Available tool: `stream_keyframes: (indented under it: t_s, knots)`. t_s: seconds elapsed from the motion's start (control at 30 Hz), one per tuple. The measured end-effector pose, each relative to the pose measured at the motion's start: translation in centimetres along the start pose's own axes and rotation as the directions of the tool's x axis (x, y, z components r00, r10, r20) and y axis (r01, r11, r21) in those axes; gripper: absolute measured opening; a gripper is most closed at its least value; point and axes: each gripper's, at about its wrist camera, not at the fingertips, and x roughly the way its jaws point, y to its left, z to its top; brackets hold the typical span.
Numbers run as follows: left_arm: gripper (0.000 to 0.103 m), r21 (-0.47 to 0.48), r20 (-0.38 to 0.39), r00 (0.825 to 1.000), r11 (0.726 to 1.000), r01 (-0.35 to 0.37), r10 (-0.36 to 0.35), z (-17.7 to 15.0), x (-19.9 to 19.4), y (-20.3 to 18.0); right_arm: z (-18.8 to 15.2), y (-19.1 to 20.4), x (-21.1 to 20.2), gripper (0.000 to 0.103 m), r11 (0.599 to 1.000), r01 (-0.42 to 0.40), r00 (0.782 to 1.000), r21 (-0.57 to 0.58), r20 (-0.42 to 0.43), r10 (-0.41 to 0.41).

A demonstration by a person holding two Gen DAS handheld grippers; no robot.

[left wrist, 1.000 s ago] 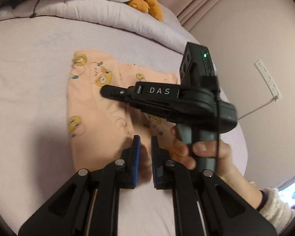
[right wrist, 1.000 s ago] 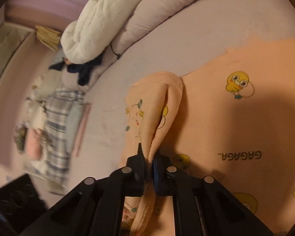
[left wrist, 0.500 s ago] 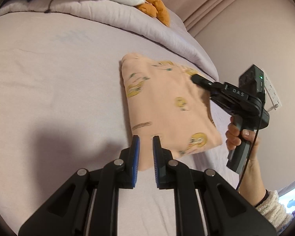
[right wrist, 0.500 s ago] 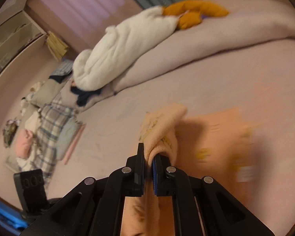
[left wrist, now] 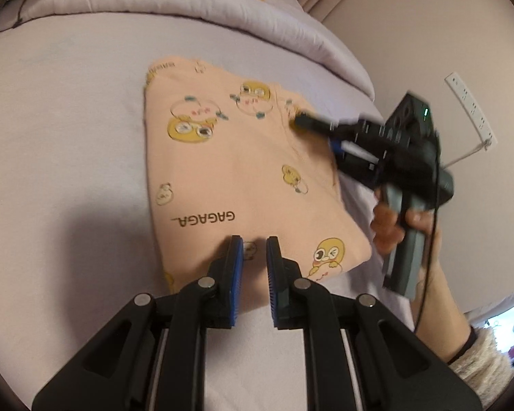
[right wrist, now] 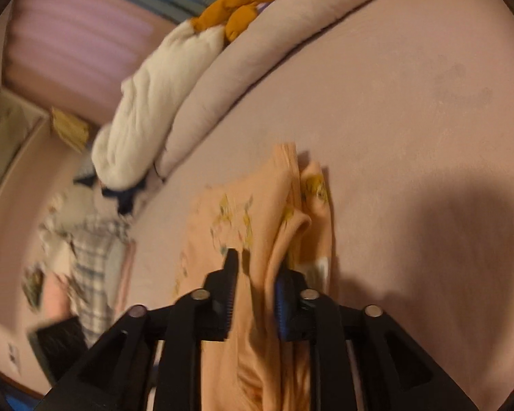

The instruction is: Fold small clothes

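Left tongs (left wrist: 253,257): nearly together, nothing held, over the near edge of the clothes.
Right tongs (right wrist: 253,281): just opening, cloth fold loose between them.
Peach clothes (left wrist: 229,178): folded, laid flat on the bed (left wrist: 58,109).

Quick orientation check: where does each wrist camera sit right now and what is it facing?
Left wrist: on the left gripper, looking down over the folded peach garment on the bed; the right gripper and the hand holding it show.
Right wrist: on the right gripper, looking across the bed at a white blanket; its fingers have just been opening, garment fold between them.
Shared: the garment, the bed.
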Motion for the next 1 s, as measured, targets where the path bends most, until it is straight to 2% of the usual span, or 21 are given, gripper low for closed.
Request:
stream_keyframes:
  t_s: [0.1, 0.17, 0.2, 0.27, 0.33, 0.37, 0.43, 0.47, 0.57, 0.6, 0.63, 0.7, 0.73, 0.8, 0.9, 1.0]
  knots:
    - [0.013, -0.01, -0.013, 1.0, 1.0, -0.001, 0.001, -0.1, 0.9, 0.4, 1.0, 1.6, 0.6, 0.019, 0.997, 0.043, 0.999, -0.058, 0.032, -0.041]
    - [0.013, -0.014, -0.013, 1.0, 1.0, 0.004, -0.004, -0.1, 1.0, 0.5, 1.3, 3.6, 0.6, 0.01, 0.986, 0.076, 0.996, -0.147, 0.057, -0.068]
    - [0.013, -0.013, -0.012, 1.0, 1.0, 0.007, -0.007, -0.1, 1.0, 0.6, 1.4, 4.5, 0.4, 0.01, 0.98, 0.088, 0.994, -0.18, 0.079, -0.074]
    - [0.013, -0.012, -0.008, 1.0, 1.0, 0.01, -0.01, 0.0, 0.9, 0.5, 1.9, 5.2, 0.5, 0.01, 0.976, 0.087, 0.992, -0.198, 0.103, -0.067]
    - [0.013, -0.011, -0.009, 1.0, 1.0, 0.01, -0.01, 0.1, 1.0, 0.5, 2.3, 4.9, 1.1, 0.01, 0.971, 0.142, 0.987, -0.195, 0.109, -0.122]
    - [0.013, -0.008, -0.011, 1.0, 1.0, 0.007, -0.007, 0.1, 1.1, 0.5, 2.3, 4.3, 1.7, 0.01, 0.96, 0.209, 0.977, -0.184, 0.086, -0.195]
    - [0.013, -0.006, -0.02, 1.0, 1.0, 0.003, -0.003, 0.1, 1.2, 0.4, 1.9, 3.2, 2.6, 0.011, 0.926, 0.329, 0.944, -0.185, 0.04, -0.328]
    - [0.013, -0.008, -0.021, 1.0, 1.0, 0.004, -0.004, 0.0, 1.2, 0.5, 1.5, 3.0, 2.5, 0.012, 0.913, 0.358, 0.933, -0.195, 0.049, -0.356]
    - [0.013, -0.019, -0.02, 1.0, 1.0, 0.011, -0.011, -0.1, 1.1, 0.8, 0.3, 3.8, 0.4, 0.023, 0.884, 0.408, 0.912, -0.229, 0.149, -0.383]
    - [0.013, -0.023, -0.02, 1.0, 1.0, 0.011, -0.012, 0.1, 1.1, 0.6, -0.1, 4.3, -0.4, 0.023, 0.877, 0.413, 0.909, -0.246, 0.175, -0.379]
    - [0.013, -0.025, -0.019, 1.0, 1.0, 0.01, -0.01, 0.0, 1.0, 0.6, -0.6, 4.9, -1.4, 0.023, 0.882, 0.393, 0.917, -0.261, 0.188, -0.353]
    - [0.013, -0.02, -0.016, 1.0, 1.0, 0.001, -0.002, -0.1, 0.8, 0.6, -1.4, 5.6, -2.5, 0.023, 0.916, 0.276, 0.96, -0.29, 0.136, -0.246]
    - [0.013, -0.018, -0.015, 1.0, 1.0, -0.003, 0.003, -0.2, 0.8, 0.5, -1.9, 6.0, -2.8, 0.023, 0.919, 0.241, 0.97, -0.313, 0.117, -0.214]
    - [0.013, -0.017, -0.012, 1.0, 1.0, -0.012, 0.012, -0.3, 1.2, 0.1, -3.8, 7.6, -3.2, 0.023, 0.89, 0.207, 0.978, -0.405, 0.08, -0.191]
    - [0.013, -0.01, -0.009, 1.0, 1.0, -0.025, 0.025, -0.7, 1.4, 0.0, -6.6, 8.7, -3.1, 0.023, 0.865, 0.143, 0.987, -0.48, 0.003, -0.161]
    - [0.013, -0.002, -0.008, 0.999, 0.999, -0.038, 0.038, -0.8, 1.6, -0.2, -8.7, 8.8, -2.4, 0.023, 0.833, 0.145, 0.98, -0.534, -0.037, -0.194]
